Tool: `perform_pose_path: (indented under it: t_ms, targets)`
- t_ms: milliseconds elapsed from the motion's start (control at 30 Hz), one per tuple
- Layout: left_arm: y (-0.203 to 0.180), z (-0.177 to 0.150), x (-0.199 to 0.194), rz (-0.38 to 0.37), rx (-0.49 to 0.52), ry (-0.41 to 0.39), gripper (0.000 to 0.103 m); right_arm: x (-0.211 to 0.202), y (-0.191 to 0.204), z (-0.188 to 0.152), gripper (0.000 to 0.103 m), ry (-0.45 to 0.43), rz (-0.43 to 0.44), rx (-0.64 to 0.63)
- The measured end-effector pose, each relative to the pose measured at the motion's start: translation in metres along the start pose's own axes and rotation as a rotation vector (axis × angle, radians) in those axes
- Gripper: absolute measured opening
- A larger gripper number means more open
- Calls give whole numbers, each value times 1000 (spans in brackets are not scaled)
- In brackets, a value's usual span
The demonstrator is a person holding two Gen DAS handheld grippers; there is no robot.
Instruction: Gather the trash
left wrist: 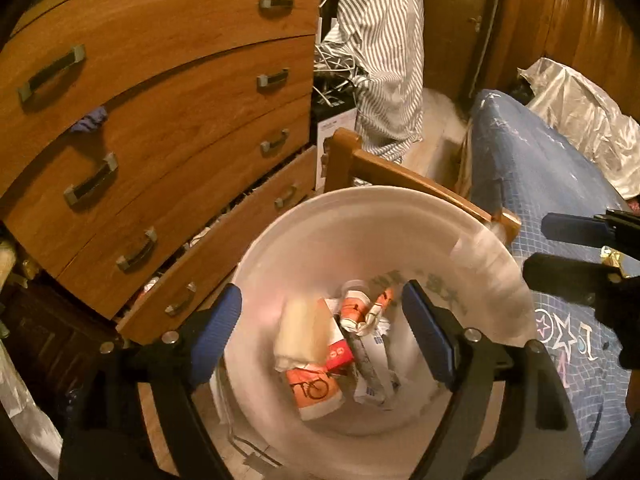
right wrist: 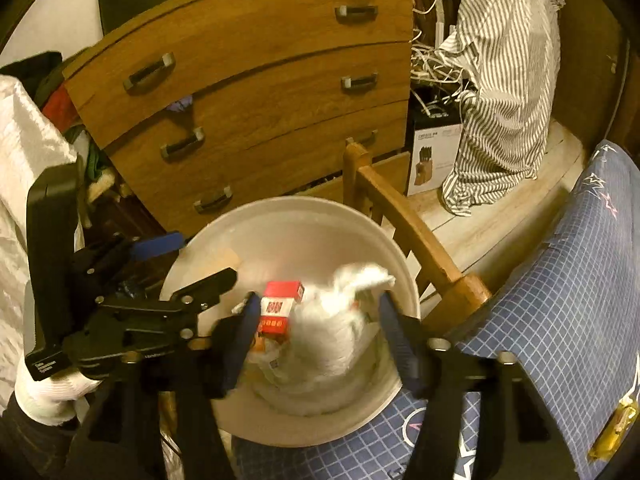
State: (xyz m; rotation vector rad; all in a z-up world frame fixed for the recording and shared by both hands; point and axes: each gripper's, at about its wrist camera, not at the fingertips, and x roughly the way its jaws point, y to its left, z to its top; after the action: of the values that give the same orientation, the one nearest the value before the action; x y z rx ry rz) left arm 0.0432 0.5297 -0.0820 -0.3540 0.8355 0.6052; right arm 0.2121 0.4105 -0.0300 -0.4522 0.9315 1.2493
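A white round trash bin stands on the floor between a wooden chest of drawers and a bed with a blue checked cover. Inside it lies a heap of trash: an orange-and-white package printed with a bicycle, a red-and-white carton, crumpled white paper and other wrappers. The left gripper hangs directly over the bin's mouth with its blue-padded jaws wide apart and nothing between them. The right gripper also hovers over the bin, jaws spread apart, with the blurred carton and white paper seen in the gap but not clamped; whether they are falling or resting cannot be told. In the right wrist view a white-gloved hand holds the left gripper's black handle at the bin's left side. A wooden bed frame rail runs just beside the bin. Beyond it, a grey-striped shirt hangs near a tangle of white cables.
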Motion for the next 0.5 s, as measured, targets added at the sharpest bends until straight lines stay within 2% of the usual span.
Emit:
perform_pose_path:
  t_ms: [200,367,433,500]
  targets:
    - [-1,-2,-13,3,-8,-27,79,-18,0,-6,64,-49,24,8]
    - [2,-18,-61,3,-41,-135,80,-66,10,-31,64,-190,35,4]
    - [4,-30,-87,4,-53,-199,91,-90,16,-49,69,-258,27,-8]
    - [4,-47,-117,8,-76,-277,97,-114,21,-74,72,-332,12,-12]
